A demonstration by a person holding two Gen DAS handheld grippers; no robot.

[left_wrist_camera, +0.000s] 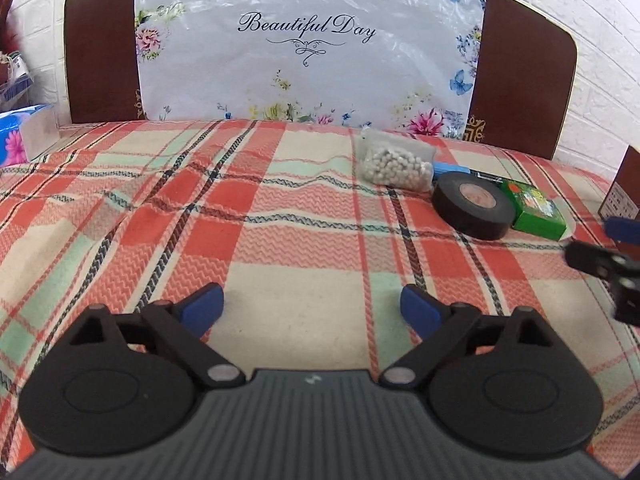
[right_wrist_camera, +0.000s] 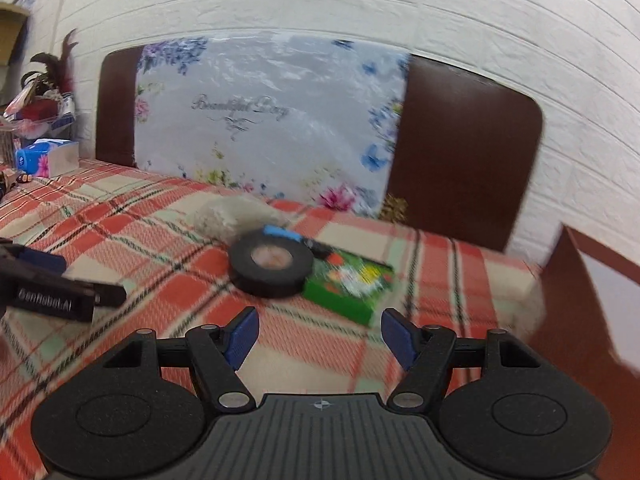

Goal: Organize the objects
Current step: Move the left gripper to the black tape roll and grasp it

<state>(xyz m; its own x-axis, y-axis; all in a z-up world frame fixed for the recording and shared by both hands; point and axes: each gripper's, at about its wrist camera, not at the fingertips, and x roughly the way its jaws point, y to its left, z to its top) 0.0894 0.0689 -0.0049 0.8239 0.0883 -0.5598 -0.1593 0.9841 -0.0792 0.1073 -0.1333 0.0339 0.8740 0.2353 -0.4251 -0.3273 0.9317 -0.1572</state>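
Observation:
A black tape roll [left_wrist_camera: 474, 204] lies flat on the plaid cloth [left_wrist_camera: 280, 200], touching a green box [left_wrist_camera: 534, 208] on its right. Behind them sit a clear bag of white beads [left_wrist_camera: 394, 164] and a small blue item [left_wrist_camera: 450, 169]. My left gripper [left_wrist_camera: 312, 312] hangs open over bare cloth, well short and left of the group, with nothing between its pads. In the right wrist view, my right gripper [right_wrist_camera: 320, 340] stands open just in front of the tape roll [right_wrist_camera: 272, 268] and green box [right_wrist_camera: 348, 284], holding nothing. The picture there is blurred.
A brown headboard with a floral plastic sheet [left_wrist_camera: 308, 60] closes off the back. A blue tissue box [left_wrist_camera: 24, 136] stands at the far left. A brown box [right_wrist_camera: 580, 300] rises at the right edge. The left gripper [right_wrist_camera: 72, 276] shows at the left of the right wrist view.

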